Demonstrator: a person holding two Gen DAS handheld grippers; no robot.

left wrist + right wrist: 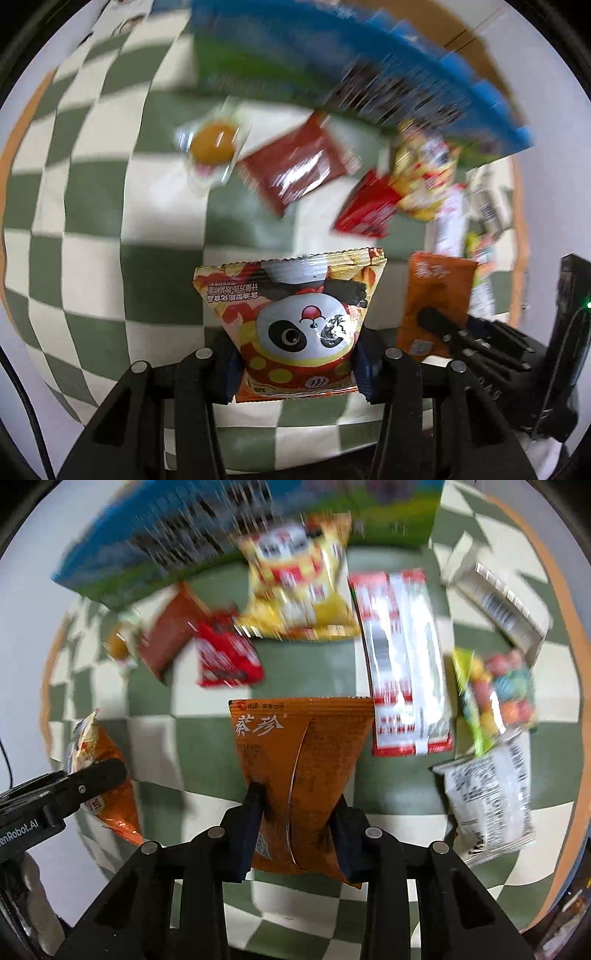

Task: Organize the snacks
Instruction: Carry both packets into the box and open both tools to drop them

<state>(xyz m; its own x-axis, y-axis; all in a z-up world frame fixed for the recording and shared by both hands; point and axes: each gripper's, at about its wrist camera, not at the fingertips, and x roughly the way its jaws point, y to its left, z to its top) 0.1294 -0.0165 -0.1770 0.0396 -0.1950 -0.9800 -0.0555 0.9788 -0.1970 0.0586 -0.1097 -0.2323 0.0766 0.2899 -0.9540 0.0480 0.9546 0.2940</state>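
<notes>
Panda-printed orange foil packet [295,328] is clamped in my left tool [295,373]; my right tool [295,834] grips a plain orange foil pouch [303,775] above the green-and-cream checkered counter [314,668].

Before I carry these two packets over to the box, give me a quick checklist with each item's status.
1. Left gripper clamped on panda packet: ok.
2. Right gripper clamped on orange packet: ok.
3. The two held packets apart from each other: ok.
4. Path to blue box free of loose snacks: not ok, yellow bag lies before it.
5. Box opening facing the grippers: cannot tell, too blurred.
</notes>
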